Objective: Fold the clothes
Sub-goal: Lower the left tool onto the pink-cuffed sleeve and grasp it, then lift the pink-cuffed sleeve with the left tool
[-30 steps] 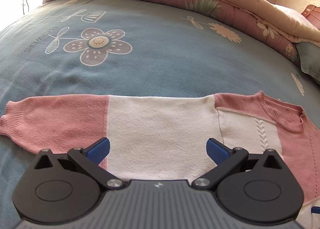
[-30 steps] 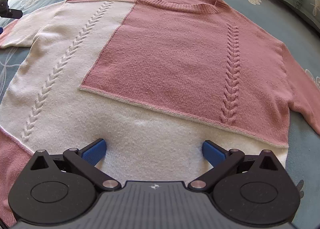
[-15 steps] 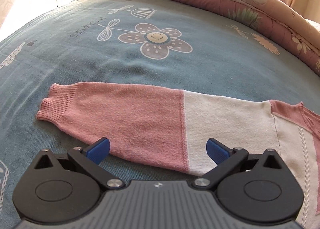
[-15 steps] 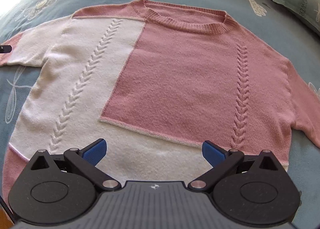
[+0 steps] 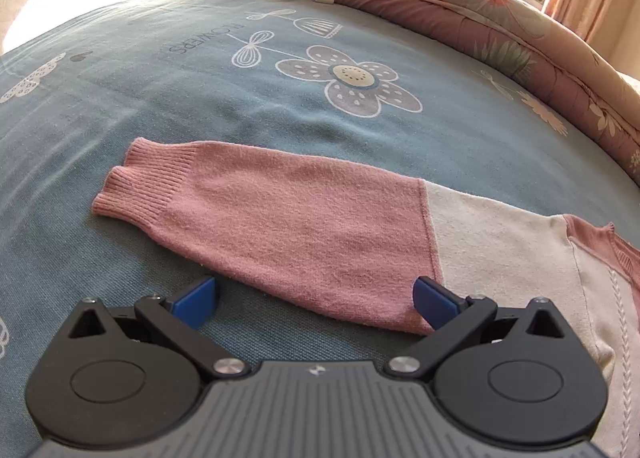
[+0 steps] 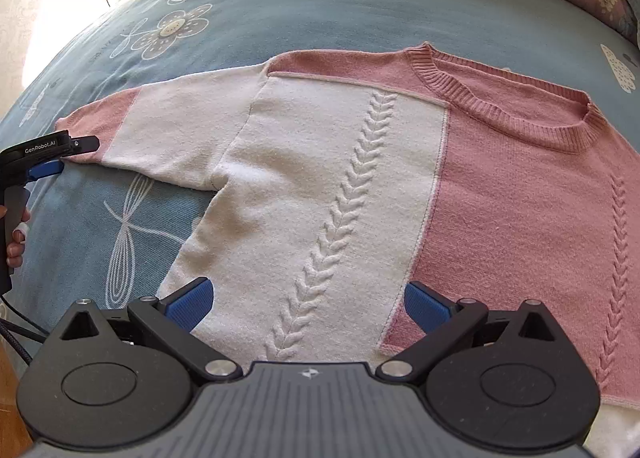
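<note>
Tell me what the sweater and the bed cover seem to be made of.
Sweater: soft knitted yarn, probably wool or acrylic; ribbed collar and raised braid pattern, slightly fuzzy matte surface. Bed cover: thin woven fabric, likely cotton; smooth, matte, with printed flowers.

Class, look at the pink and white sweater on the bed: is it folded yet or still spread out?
Spread out. The sweater lies flat on the bed, front up, and its sleeve stretches straight out to the side.
</note>
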`<state>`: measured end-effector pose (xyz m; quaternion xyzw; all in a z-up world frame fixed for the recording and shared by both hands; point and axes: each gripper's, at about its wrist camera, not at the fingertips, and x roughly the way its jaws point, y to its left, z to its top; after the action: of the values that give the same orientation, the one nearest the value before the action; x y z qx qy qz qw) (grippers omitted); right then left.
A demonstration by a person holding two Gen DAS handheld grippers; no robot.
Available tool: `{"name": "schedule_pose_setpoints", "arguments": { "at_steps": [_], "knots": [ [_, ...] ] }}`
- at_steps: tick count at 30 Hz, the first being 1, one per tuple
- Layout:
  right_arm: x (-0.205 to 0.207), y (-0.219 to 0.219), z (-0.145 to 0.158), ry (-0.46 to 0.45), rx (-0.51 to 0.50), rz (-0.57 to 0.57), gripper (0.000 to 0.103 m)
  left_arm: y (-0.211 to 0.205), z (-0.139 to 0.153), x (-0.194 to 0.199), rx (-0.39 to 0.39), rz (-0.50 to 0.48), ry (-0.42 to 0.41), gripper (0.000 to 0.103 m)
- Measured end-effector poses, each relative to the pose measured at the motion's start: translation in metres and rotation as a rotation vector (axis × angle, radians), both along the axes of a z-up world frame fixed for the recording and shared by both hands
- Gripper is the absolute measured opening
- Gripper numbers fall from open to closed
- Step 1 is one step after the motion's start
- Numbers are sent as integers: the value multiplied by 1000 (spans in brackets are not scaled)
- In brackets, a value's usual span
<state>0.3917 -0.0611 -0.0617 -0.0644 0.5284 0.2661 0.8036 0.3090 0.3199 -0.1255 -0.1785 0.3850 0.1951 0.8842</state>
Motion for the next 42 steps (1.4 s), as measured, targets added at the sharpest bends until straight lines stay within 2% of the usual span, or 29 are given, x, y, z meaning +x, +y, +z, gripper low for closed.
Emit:
{"name": "schedule_pose_setpoints", "arguments": {
  "at_steps": [2, 5, 7, 11, 16, 22, 27, 29, 33, 37, 42],
  "knots": [
    [1, 9, -1, -1, -1, 26, 103, 2, 0, -1, -8, -27, -22, 102],
    [5, 22, -1, -9, -2, 60, 103, 13, 2, -7, -81, -5, -72, 102],
    [8, 29, 1, -13, 5, 67, 103, 23, 3, -16, -189, 55, -133, 102],
    [13, 38, 6, -22, 22, 78, 103, 34, -1, -26, -298, 140, -211, 102],
    [14, 46, 4, -48, 11, 114, 103, 40, -3, -13, -274, 132, -225, 102],
    [11, 47, -1, -40, 19, 135, 103, 57, -8, 6, -314, 207, -306, 102],
    [10, 42, -1, -26, 25, 138, 103, 61, -11, 18, -298, 234, -346, 102],
    [9, 39, -2, -26, 18, 139, 103, 63, -11, 23, -284, 230, -346, 102],
    [8, 32, 0, -35, 16, 114, 103, 59, -10, 14, -343, 229, -345, 102],
    [9, 27, -3, -14, 19, 85, 103, 60, -8, 23, -346, 228, -355, 102],
    [5, 31, -4, -17, 20, 116, 103, 61, -6, 36, -347, 227, -368, 102]
  ]
}}
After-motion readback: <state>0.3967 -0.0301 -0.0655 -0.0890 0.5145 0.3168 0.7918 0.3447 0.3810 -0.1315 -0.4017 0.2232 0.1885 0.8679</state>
